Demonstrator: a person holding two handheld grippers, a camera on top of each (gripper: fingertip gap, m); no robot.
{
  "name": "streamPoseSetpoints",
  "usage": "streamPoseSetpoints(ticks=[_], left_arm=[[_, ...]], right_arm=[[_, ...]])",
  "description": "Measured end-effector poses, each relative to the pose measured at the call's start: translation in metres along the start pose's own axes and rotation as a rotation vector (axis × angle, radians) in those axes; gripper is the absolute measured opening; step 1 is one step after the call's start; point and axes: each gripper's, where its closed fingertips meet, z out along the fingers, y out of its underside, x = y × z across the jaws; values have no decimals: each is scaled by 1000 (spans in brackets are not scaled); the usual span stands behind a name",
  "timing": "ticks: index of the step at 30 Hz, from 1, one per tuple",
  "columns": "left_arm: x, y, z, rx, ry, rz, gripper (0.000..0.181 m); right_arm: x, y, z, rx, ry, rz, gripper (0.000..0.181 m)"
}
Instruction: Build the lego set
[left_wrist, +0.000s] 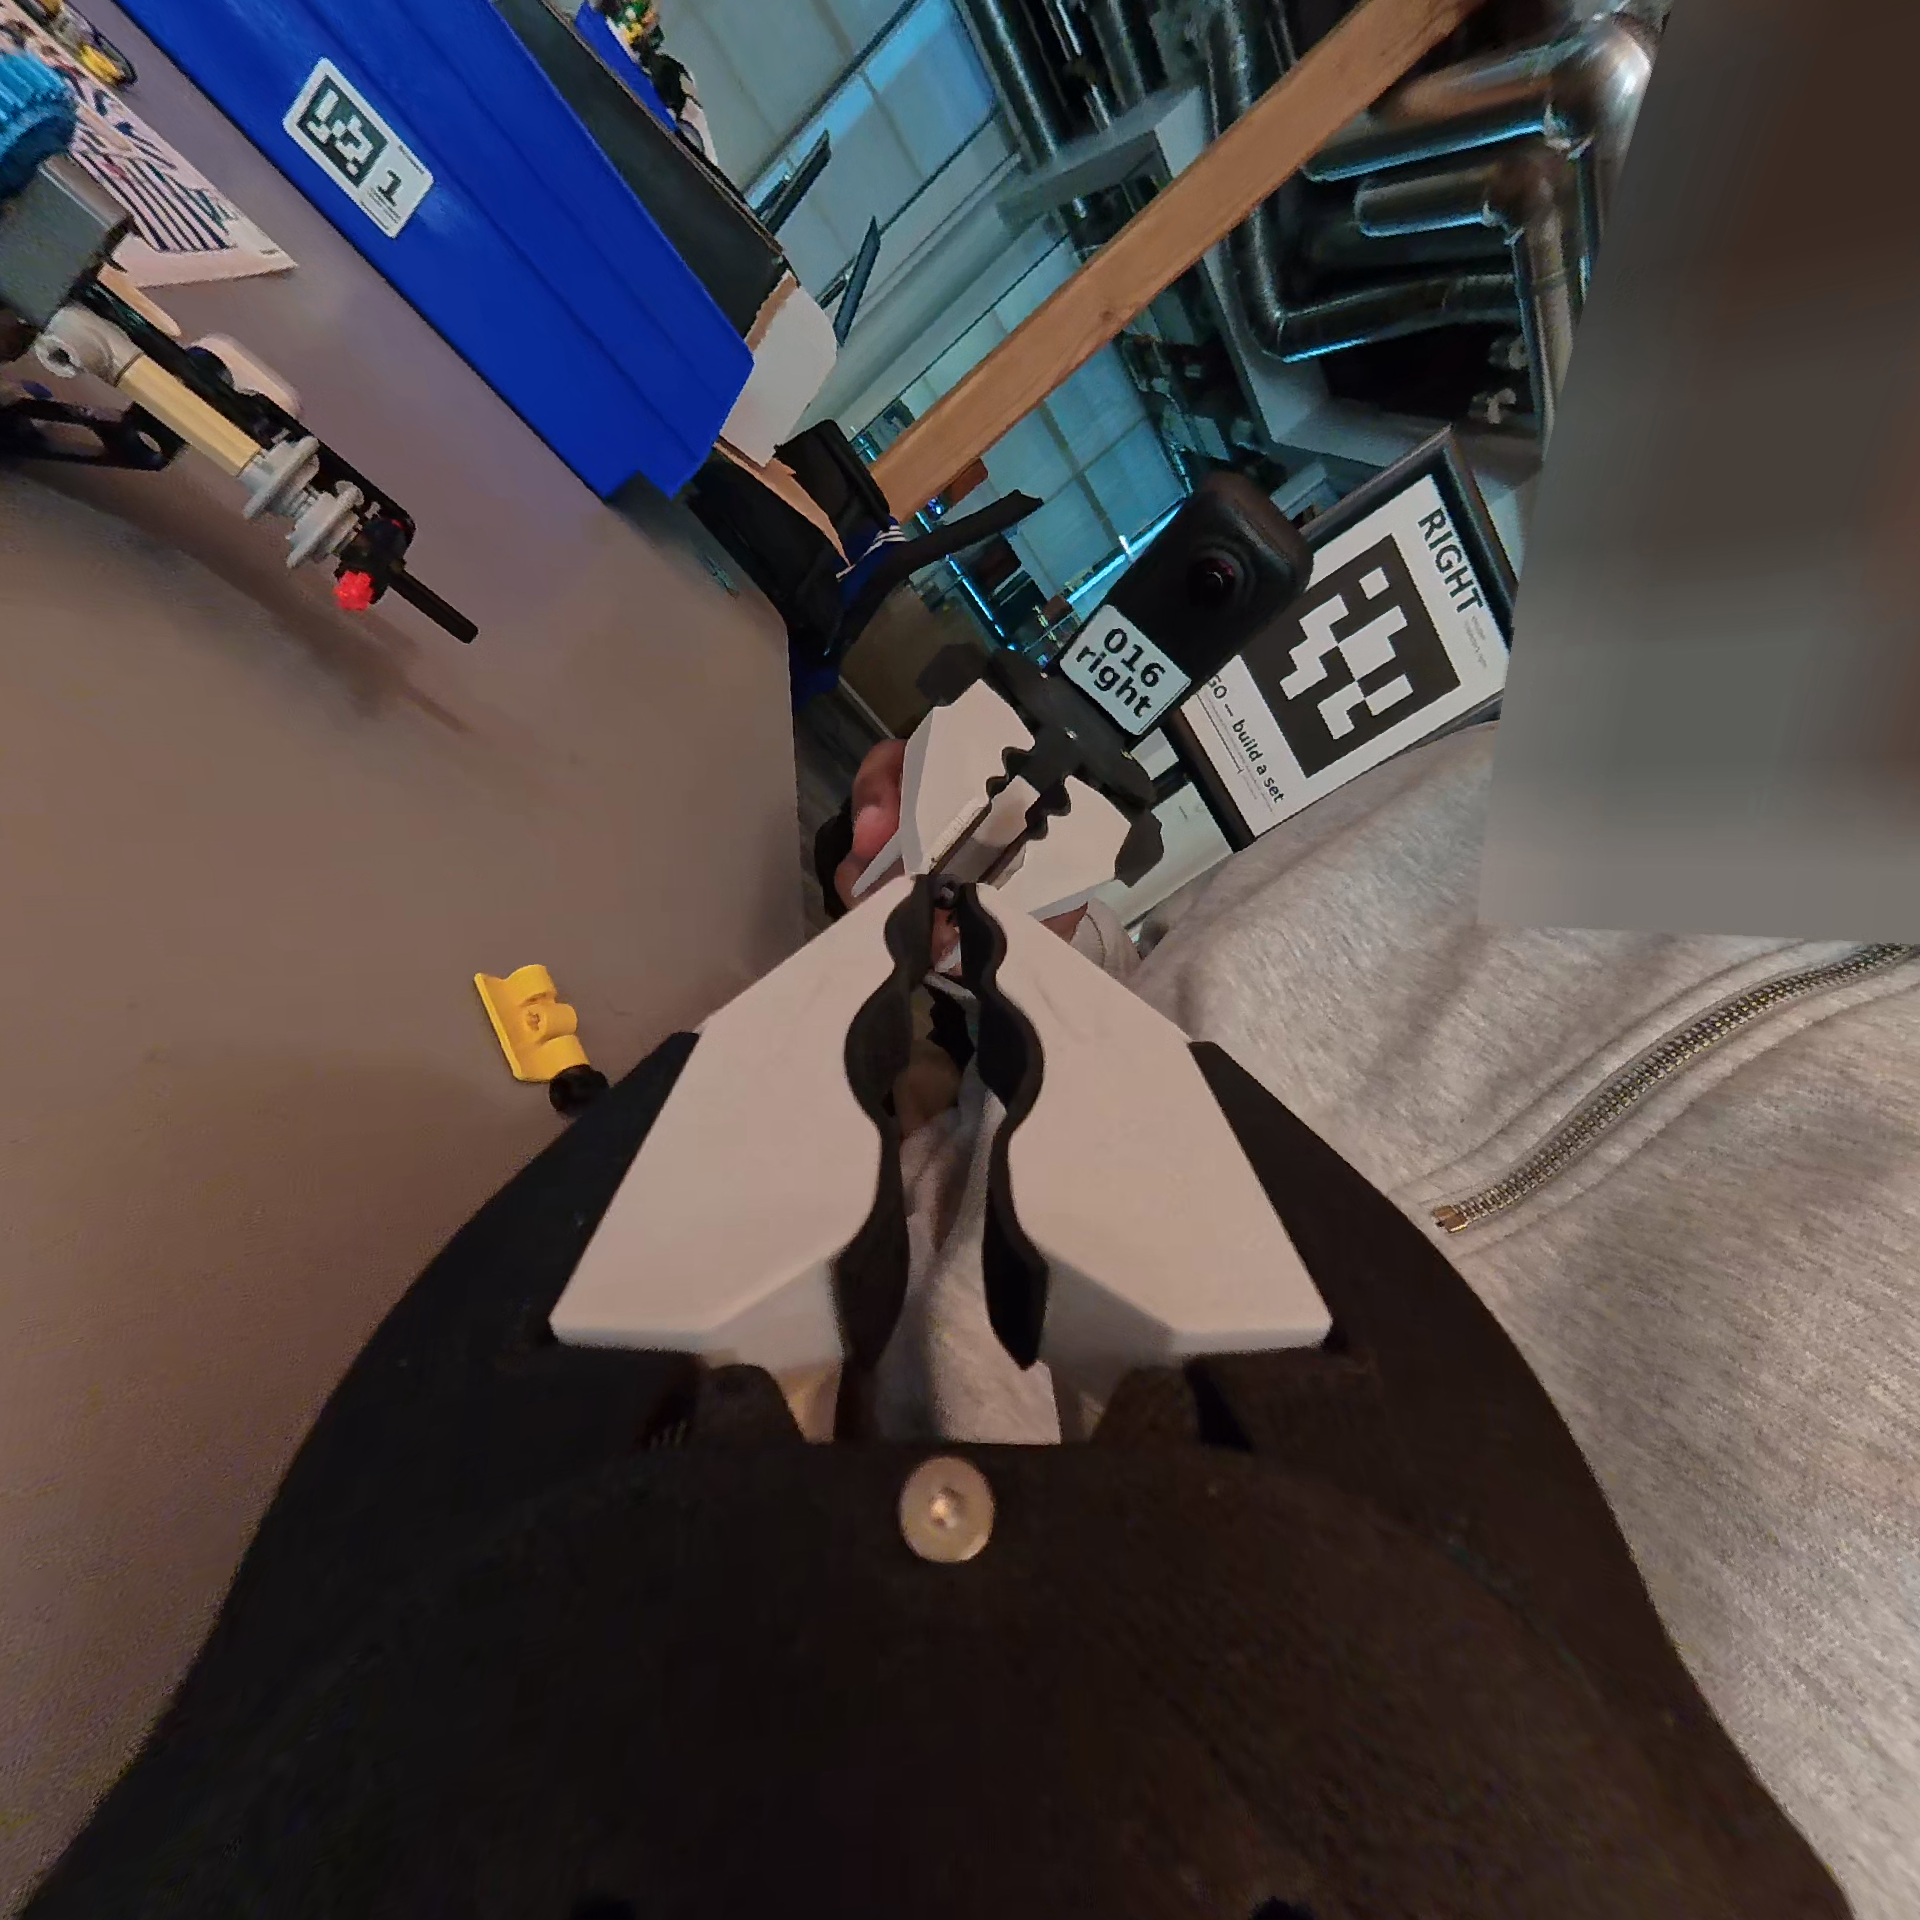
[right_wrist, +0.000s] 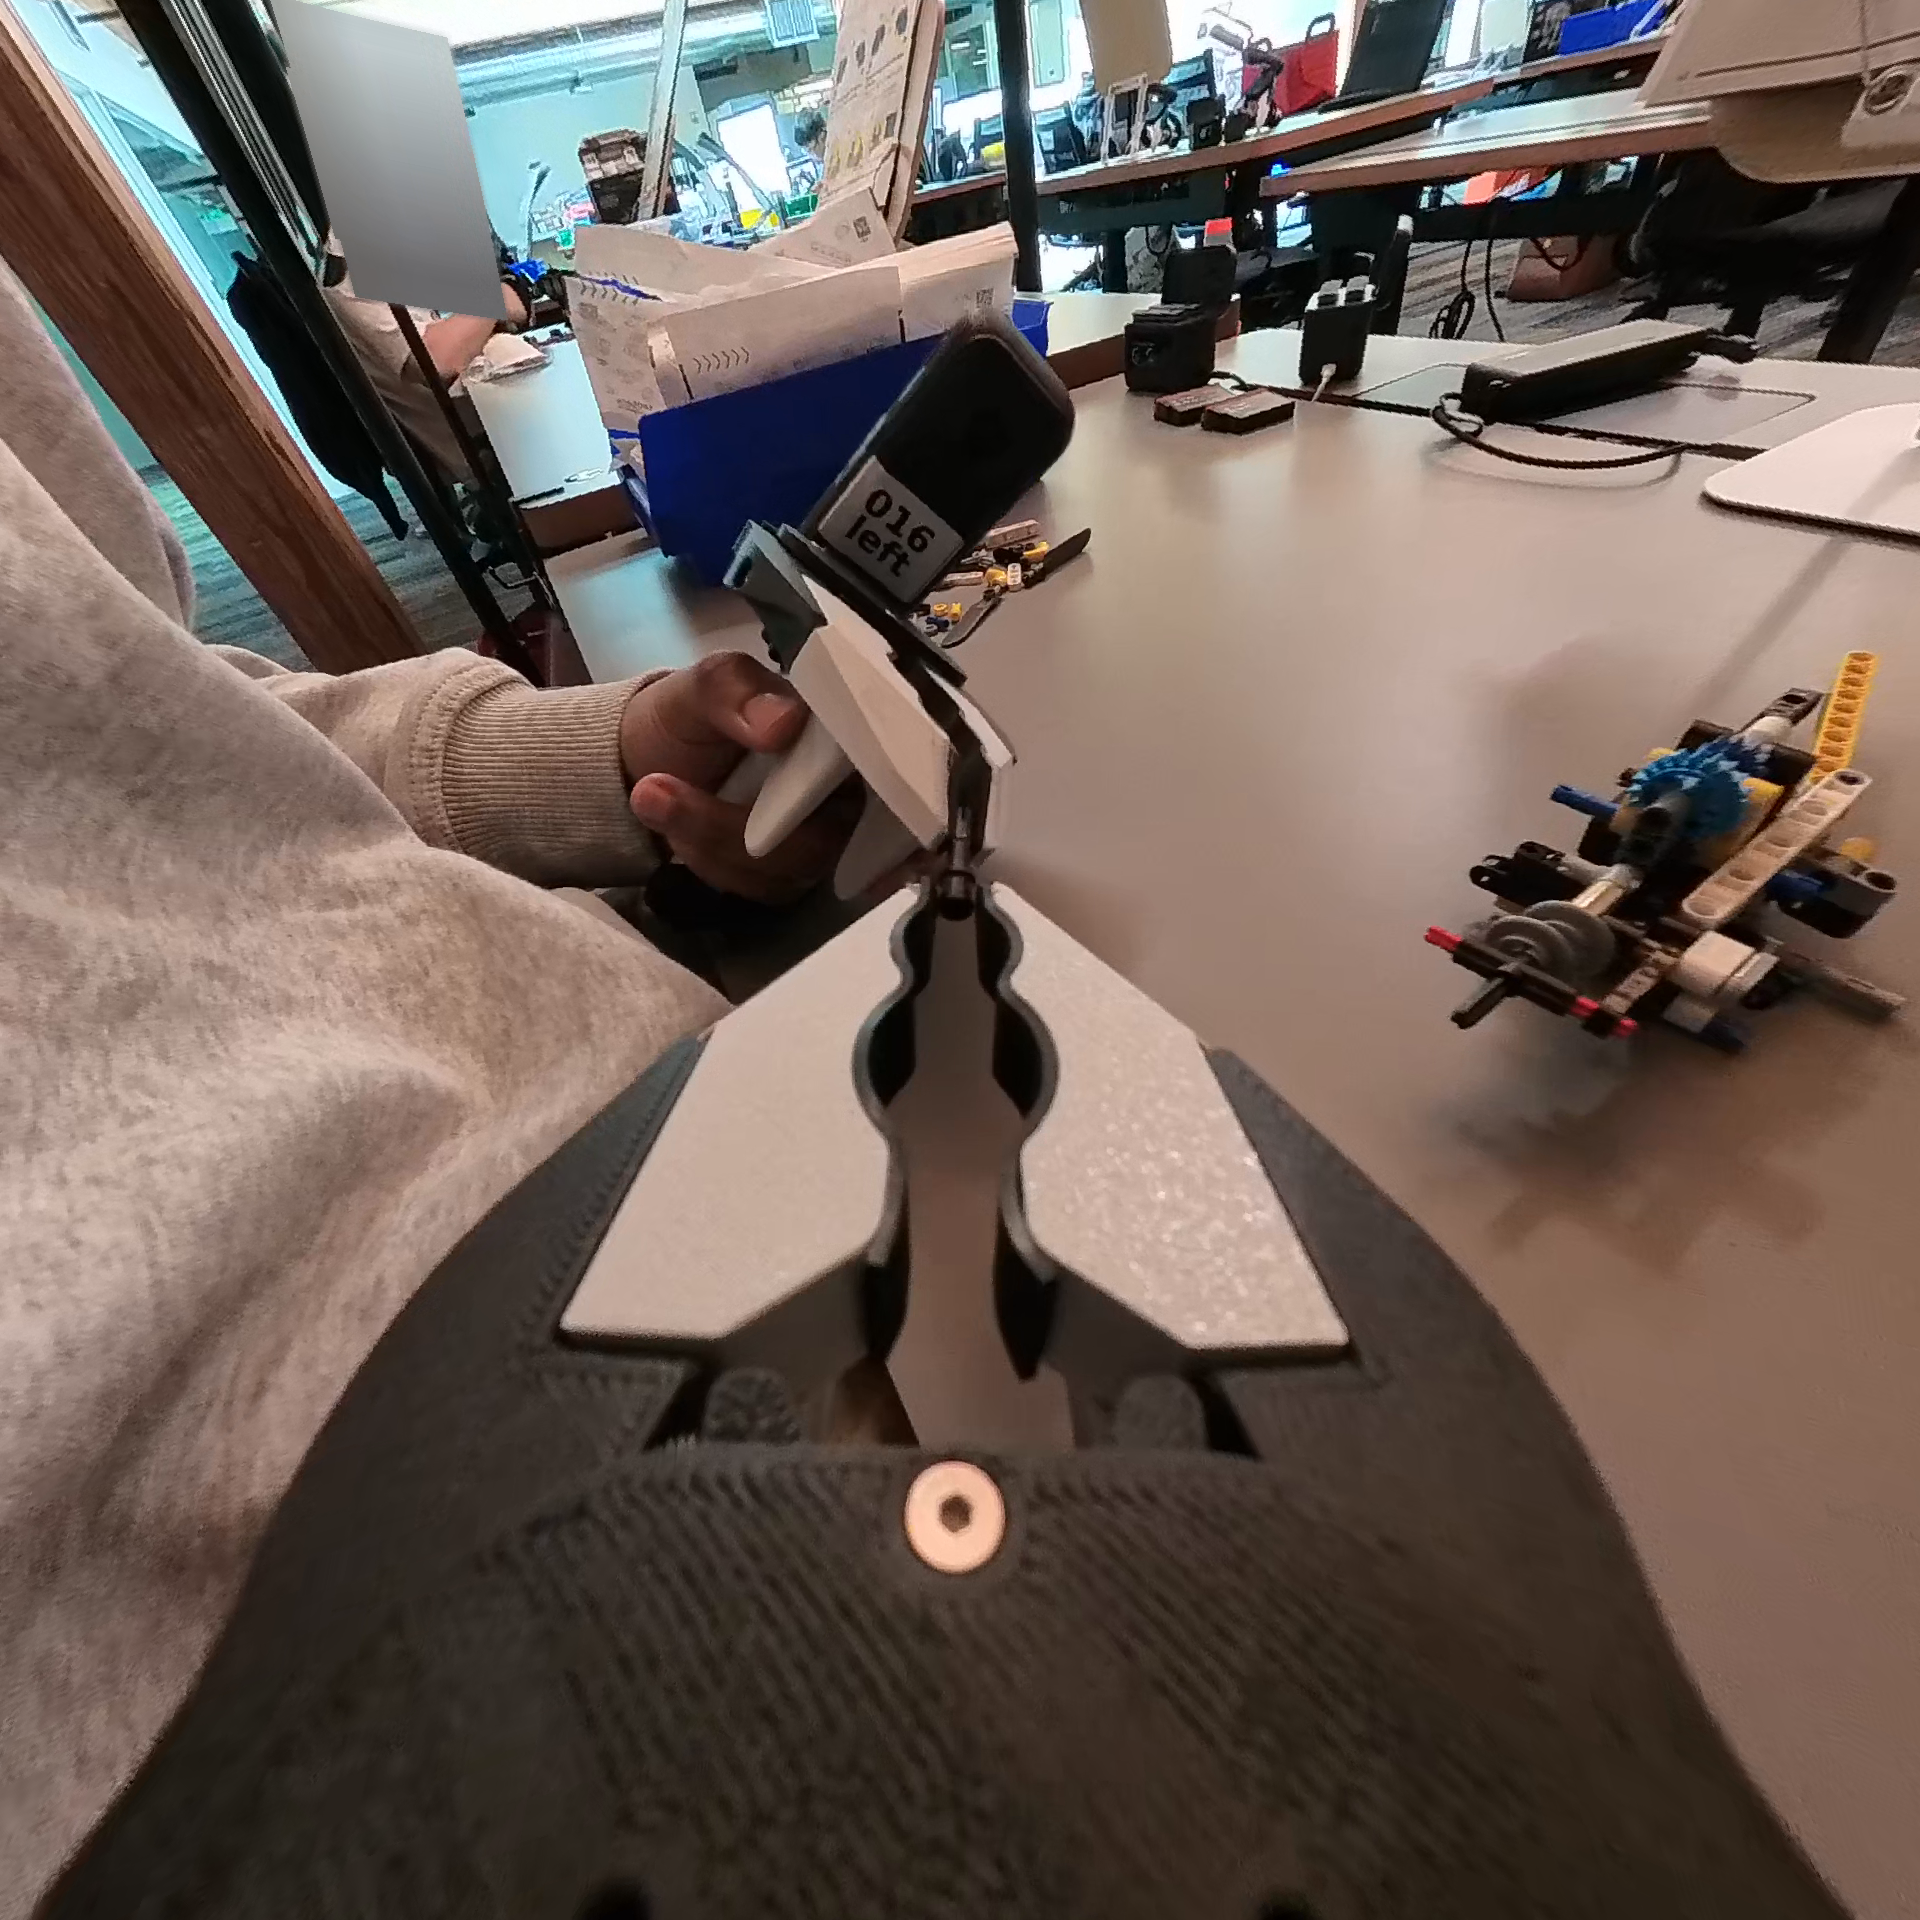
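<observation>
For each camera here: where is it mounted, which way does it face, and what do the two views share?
Left wrist view: on the left claw, facing the right claw tip to tip; grey sweatshirt at right.
Right wrist view: on the right claw, facing the left claw and the hand holding it.
Shared: both claws, a small black piece between their tips, the lego model, the table.

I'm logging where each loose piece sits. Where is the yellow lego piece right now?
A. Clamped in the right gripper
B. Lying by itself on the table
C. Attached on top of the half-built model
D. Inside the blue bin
B: in the left wrist view the yellow lego piece lies alone on the table, apart from the half-built model and the blue bin.
</observation>
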Motion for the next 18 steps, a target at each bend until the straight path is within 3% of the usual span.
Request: streamPoseSetpoints(ticks=[11, 18], left_arm=[[-1, -4, -2, 38, -7, -3, 8], [1, -14, -9, 101, 26, -29, 2]], right_arm=[[2, 1, -2, -15, 25, -23, 5], [17, -9, -13, 121, -94, 409, 5]])
